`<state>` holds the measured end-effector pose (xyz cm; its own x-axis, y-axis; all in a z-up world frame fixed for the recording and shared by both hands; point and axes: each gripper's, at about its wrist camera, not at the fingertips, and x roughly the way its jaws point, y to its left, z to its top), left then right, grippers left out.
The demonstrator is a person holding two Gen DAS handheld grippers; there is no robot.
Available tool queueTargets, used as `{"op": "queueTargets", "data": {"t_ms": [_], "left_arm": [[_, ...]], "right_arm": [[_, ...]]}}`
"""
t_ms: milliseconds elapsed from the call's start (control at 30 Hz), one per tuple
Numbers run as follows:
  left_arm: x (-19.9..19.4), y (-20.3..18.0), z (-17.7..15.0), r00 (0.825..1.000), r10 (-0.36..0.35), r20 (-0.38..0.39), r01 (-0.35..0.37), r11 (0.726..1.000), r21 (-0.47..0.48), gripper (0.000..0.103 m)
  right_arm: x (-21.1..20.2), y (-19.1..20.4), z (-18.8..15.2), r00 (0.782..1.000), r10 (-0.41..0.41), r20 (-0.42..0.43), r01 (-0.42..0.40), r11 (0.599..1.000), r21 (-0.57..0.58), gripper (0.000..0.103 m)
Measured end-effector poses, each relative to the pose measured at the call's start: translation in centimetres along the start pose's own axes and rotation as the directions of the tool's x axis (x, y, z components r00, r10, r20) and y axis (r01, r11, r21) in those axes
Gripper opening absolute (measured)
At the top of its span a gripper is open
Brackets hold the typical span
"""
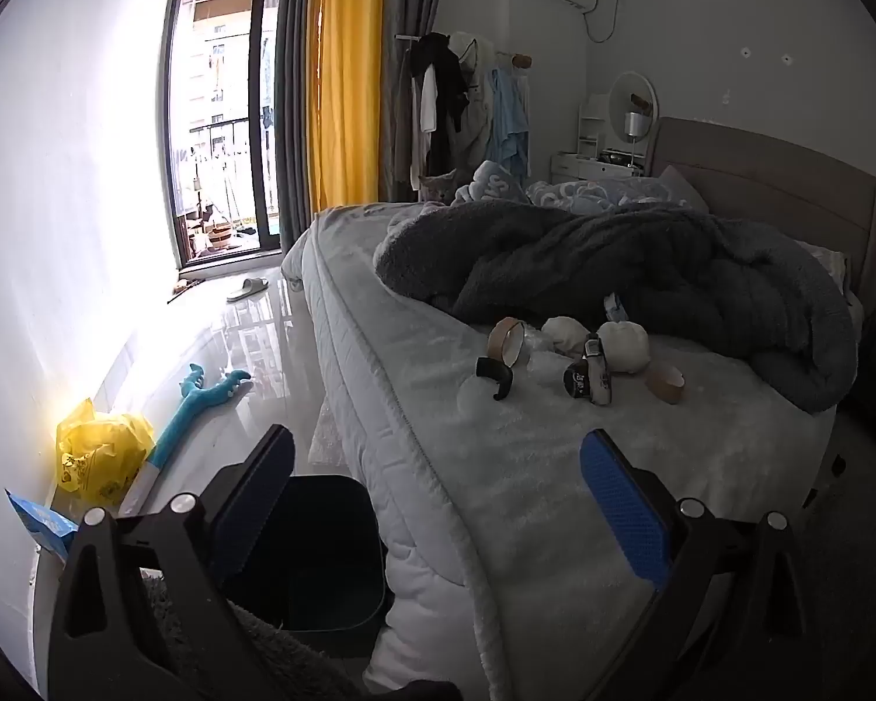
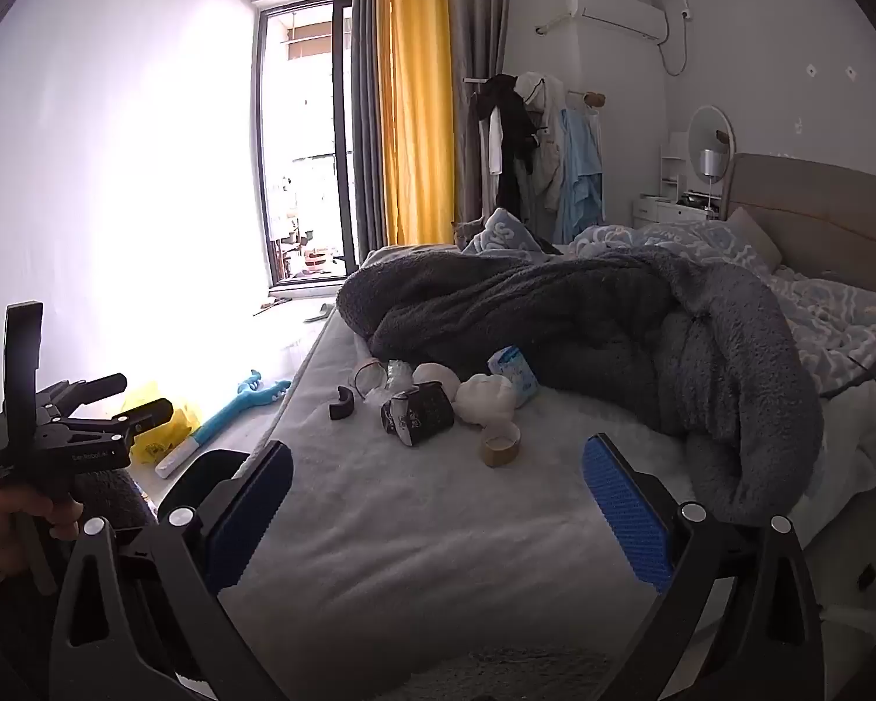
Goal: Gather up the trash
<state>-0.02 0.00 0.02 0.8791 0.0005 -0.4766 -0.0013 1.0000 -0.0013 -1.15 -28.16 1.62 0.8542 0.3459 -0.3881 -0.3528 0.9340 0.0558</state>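
A heap of trash lies on the white bed (image 1: 496,496): a tape ring (image 1: 508,339), a black curved piece (image 1: 493,374), clear wrap (image 1: 540,362), white tissue balls (image 1: 625,344), a crumpled black package (image 1: 584,377) and a brown tape core (image 1: 666,381). My left gripper (image 1: 438,502) is open and empty, short of the heap, with a black bin (image 1: 315,549) under its left finger beside the bed. My right gripper (image 2: 438,502) is also open and empty over the bed, short of the tape core (image 2: 500,443), black package (image 2: 420,412), tissue ball (image 2: 487,400) and blue-white packet (image 2: 515,374).
A rumpled grey blanket (image 1: 642,269) lies just behind the heap. On the floor by the wall are a yellow plastic bag (image 1: 96,450), a blue toy (image 1: 198,403) and a slipper (image 1: 248,289). In the right wrist view a hand (image 2: 6,520) holds the left gripper (image 2: 128,397).
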Motion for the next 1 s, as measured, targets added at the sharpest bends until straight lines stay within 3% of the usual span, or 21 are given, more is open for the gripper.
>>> {"op": "queueTargets", "data": {"t_ms": [1000], "left_arm": [[0.02, -0.01, 0.00, 1.000, -0.001, -0.002, 0.001, 1.000, 0.001, 0.100]], "right_arm": [[0.06, 0.00, 0.00, 1.000, 0.002, -0.002, -0.002, 1.000, 0.009, 0.100]]}}
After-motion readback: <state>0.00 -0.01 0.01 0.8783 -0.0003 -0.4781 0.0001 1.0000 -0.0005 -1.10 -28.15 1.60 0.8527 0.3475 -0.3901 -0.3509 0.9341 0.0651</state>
